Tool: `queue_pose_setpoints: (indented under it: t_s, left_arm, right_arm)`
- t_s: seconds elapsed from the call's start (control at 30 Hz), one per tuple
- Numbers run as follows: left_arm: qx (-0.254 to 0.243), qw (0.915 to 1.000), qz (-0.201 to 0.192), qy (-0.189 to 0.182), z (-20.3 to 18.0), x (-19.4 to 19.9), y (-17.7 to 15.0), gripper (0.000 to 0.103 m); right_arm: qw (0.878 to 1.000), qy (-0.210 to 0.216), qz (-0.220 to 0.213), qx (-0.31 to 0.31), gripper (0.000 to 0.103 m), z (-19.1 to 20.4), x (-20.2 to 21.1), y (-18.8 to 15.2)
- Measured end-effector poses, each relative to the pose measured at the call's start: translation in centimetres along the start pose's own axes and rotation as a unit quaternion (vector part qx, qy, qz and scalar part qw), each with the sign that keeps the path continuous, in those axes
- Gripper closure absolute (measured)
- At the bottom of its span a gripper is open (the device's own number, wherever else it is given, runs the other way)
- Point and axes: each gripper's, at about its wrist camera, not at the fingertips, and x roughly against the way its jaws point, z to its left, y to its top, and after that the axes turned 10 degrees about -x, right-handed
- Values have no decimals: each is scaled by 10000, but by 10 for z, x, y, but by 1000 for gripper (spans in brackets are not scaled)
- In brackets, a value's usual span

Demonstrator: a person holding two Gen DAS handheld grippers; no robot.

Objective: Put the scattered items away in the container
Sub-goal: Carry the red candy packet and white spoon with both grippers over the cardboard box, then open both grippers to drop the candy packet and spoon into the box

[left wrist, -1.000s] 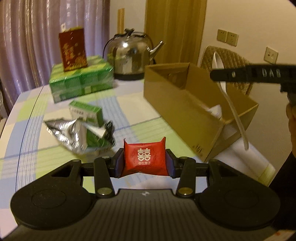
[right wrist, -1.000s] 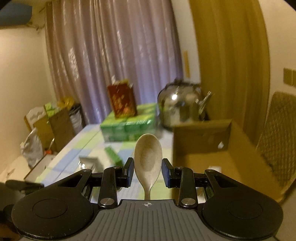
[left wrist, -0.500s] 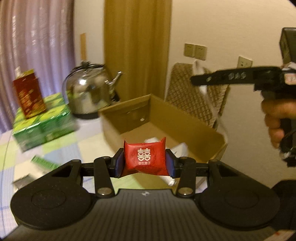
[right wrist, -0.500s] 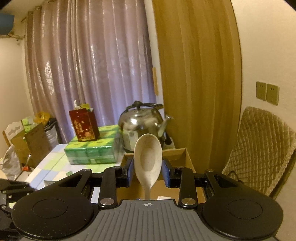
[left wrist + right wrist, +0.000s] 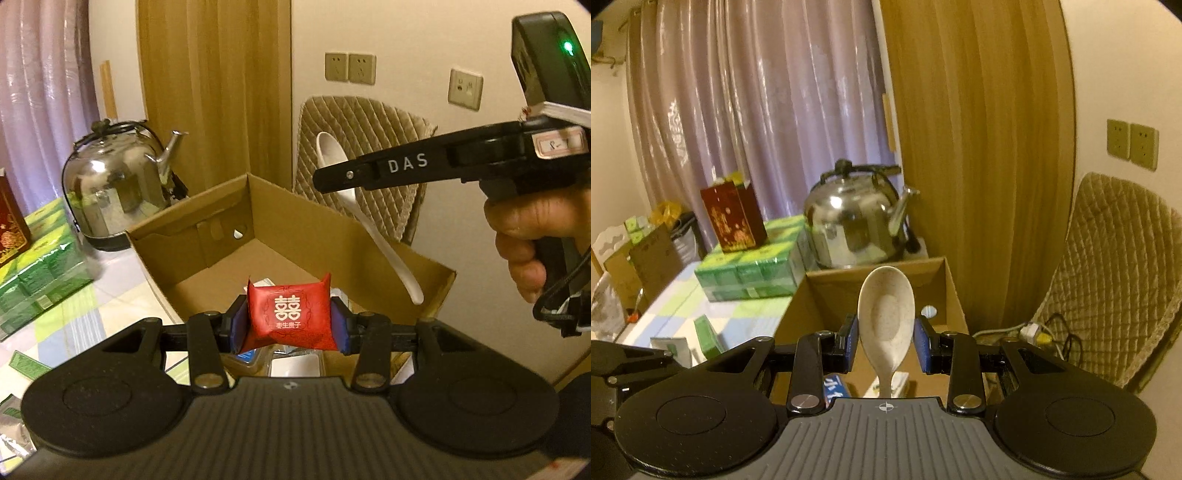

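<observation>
My left gripper is shut on a red candy packet with white characters, held over the near end of the open cardboard box. Small packets lie on the box floor beneath it. My right gripper is shut on a pale speckled spoon, bowl up, handle hanging down over the cardboard box. In the left wrist view the right gripper comes in from the right above the box with the spoon slanting down, and a hand grips its handle.
A steel kettle stands behind the box, beside a stack of green cartons with a red box on top. A small green box and foil wrapper lie on the checked tablecloth. A quilted chair stands right.
Both grippers have swung from over the table to above the box. The red packet and the spoon stay clamped. The foil wrapper and green box have dropped out to the left.
</observation>
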Motion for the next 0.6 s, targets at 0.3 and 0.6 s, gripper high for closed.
queue_pose_setpoints:
  t_s: [0.3,0.6]
  left_arm:
    - [-143,9996,235,-108,-3,-27,-8,63]
    - [-95,9989,441,-162,1,-44,-17,63]
  right_arm:
    - [9990,76,432,106,74,-7,-27,-16]
    - [9964,-6,816,218,74,-13,-52,-37]
